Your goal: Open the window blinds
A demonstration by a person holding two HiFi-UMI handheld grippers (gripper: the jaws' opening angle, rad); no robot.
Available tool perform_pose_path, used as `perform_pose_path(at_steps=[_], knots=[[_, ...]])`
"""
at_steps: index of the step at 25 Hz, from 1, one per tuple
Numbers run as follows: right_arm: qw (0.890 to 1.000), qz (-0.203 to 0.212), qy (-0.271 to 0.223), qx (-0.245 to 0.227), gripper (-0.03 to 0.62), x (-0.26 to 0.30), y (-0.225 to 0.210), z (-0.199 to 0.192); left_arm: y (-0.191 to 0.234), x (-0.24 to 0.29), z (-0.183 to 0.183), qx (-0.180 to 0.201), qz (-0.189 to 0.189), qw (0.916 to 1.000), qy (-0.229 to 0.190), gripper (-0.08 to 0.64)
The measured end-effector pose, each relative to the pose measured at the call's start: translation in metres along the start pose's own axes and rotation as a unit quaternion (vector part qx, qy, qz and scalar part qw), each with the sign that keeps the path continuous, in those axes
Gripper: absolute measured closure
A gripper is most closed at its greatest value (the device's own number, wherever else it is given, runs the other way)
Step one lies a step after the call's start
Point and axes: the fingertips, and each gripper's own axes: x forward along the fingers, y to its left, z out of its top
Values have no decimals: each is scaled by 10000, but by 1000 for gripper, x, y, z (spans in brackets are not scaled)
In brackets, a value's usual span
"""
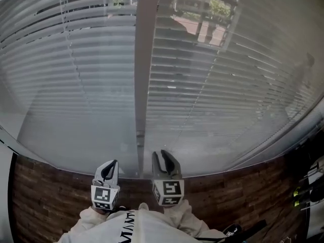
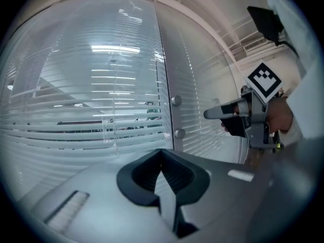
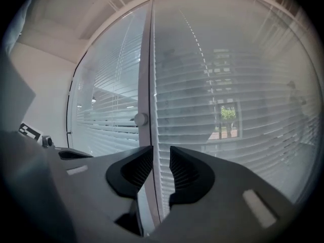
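At the bottom of the head view, two grippers face lowered blinds.
The left gripper (image 2: 162, 172) has its jaws together and empty. The right gripper's (image 3: 161, 167) jaws stand apart, gripping nothing, aimed below the knob (image 3: 140, 119) on the window post (image 3: 145, 75). Beyond, the blinds (image 1: 217, 100) fill the frame, so opening seems not yet begun.

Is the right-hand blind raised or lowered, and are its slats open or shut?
Lowered, slats partly open: the right blind hangs fully down, yet a tree shows between its slats.
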Motion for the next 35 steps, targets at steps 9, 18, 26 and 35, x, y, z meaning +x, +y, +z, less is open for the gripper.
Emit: perform_pose_path(at_steps=[9,18,26,35], knots=[[9979,-434,231,410,502,-28,-7,-36,-8,-3,-1,137,-350,9993,65,560],[9926,-1051,306,532,502,-65,7,-50,-8,-23,11,282,-898,9955,-129,560],[9884,-1382,292,560,506,-94,63,-56,21,-78,10,294,-1109,9930,-279,560],[9879,-1469,261,417,512,-121,132,-70,47,-139,-15,267,-1219,9919,-248,560]])
